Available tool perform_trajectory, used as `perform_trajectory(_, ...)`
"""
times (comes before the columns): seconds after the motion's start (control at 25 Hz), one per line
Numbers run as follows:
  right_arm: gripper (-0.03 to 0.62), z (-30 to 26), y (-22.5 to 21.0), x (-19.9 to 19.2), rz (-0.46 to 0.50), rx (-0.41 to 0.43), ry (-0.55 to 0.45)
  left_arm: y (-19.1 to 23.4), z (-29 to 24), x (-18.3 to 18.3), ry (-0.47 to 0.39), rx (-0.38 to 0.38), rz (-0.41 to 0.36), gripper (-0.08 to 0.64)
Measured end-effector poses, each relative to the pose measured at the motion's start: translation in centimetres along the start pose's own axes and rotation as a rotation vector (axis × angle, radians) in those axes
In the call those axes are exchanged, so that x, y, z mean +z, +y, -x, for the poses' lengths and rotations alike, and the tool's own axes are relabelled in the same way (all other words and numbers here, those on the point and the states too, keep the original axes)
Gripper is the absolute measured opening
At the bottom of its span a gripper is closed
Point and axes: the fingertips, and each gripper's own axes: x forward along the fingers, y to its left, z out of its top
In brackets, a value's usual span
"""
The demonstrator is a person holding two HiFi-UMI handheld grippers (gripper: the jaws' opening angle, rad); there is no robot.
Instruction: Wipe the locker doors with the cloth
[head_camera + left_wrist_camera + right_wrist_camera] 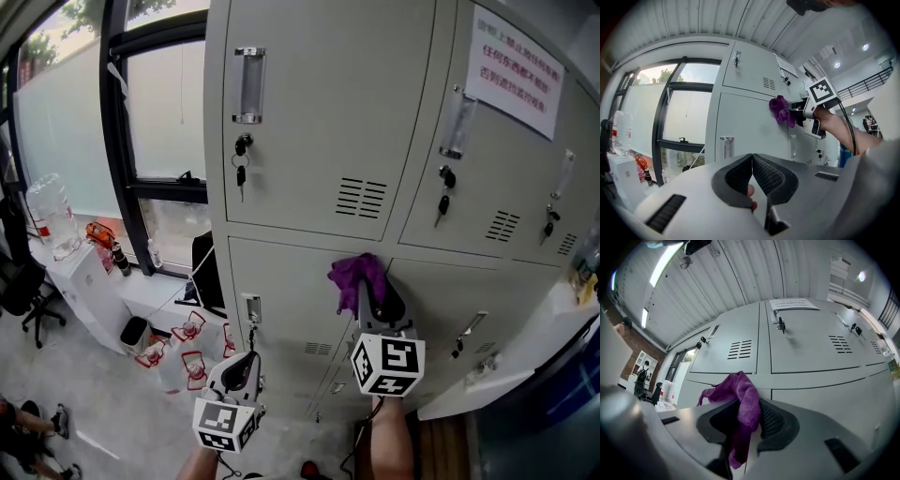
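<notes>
Grey locker doors [328, 122] fill the head view in two rows. A purple cloth [357, 271] is bunched against the top edge of a lower door, and my right gripper [367, 298] is shut on it. In the right gripper view the cloth [743, 408] hangs between the jaws with the doors [806, 338] just ahead. The left gripper [242, 367] is shut with nothing in it, held low and left of the lower door's handle [251, 309]. Its own view shows closed pads [751, 176], the cloth [782, 110] and the right gripper [799, 114].
Keys hang in the locks of the upper doors [241, 159]. A paper notice [517, 67] is stuck on the upper right door. A lower door at the right stands open [506, 361]. A window [155, 112], a water bottle [52, 216] and floor clutter [169, 342] lie to the left.
</notes>
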Motion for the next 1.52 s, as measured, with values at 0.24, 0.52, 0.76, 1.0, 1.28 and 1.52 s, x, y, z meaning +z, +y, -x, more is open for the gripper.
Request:
perform_trajectory(0.24,0.127,0.1,0.2,0.1,0.001,0.006,-0.006,0.0,0.1,0.1,-0.001,0.005,-0.005,0.023)
perform_trajectory(0.52,0.127,3.1,2.0,0.5,-0.037,0.061,-0.049,0.5,0.4,-0.2,0.005,0.023,0.002,0.023)
perform_trajectory(0.76,0.127,4.9,4.4,-0.2,-0.037,0.132,-0.059,0.9,0.6,-0.4,0.010,0.039,0.005,0.023)
perform_trajectory(1.0,0.127,5.3,7.4,-2.4,-0.058,0.213,-0.028,2.0,1.2,-0.7,0.017,0.079,0.010,0.024)
perform_trajectory(1.28,0.127,4.1,11.4,-5.0,-0.086,0.306,0.020,3.7,2.1,-0.5,0.019,0.130,0.004,0.023)
perform_trajectory(1.52,0.127,2.1,14.7,-7.3,-0.091,0.372,0.066,5.0,2.9,-0.6,0.025,0.170,0.000,0.023)
